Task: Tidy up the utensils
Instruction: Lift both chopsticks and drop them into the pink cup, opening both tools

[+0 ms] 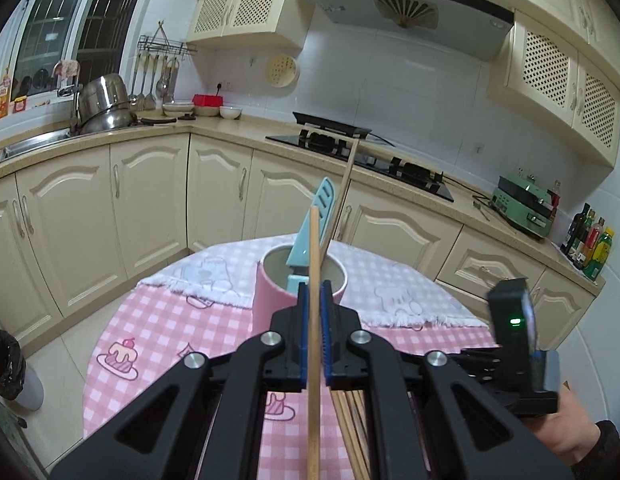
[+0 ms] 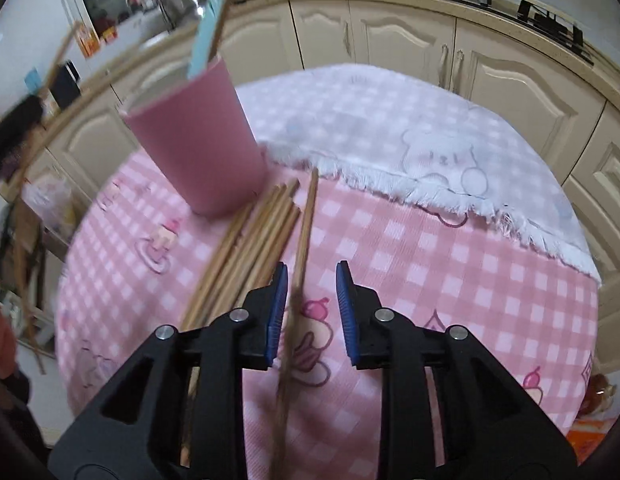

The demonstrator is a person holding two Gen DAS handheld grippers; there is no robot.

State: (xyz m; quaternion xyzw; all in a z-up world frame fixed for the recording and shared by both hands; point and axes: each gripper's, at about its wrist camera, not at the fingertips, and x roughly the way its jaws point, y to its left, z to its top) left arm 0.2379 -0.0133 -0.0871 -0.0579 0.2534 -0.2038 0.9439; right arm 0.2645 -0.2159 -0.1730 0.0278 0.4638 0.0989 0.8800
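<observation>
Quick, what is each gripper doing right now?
Left gripper: shut on a thin wooden chopstick.
Right gripper: open, holding nothing; a single wooden chopstick on the table lies between its fingers.

Your left gripper [image 1: 314,300] covers the near wall of the pink cup [image 1: 270,300], and the chopstick [image 1: 313,320] it clamps runs off the bottom edge. Inside that cup, the lower ends of the blue spatula [image 1: 311,224] and the long wooden stick [image 1: 343,192] are hidden. Beside the cup in your right wrist view, the bundle of chopsticks [image 2: 246,248] passes under the right gripper [image 2: 311,312], ends unseen; that whole view is motion-blurred, and the cup's contents are cut by the top edge.
</observation>
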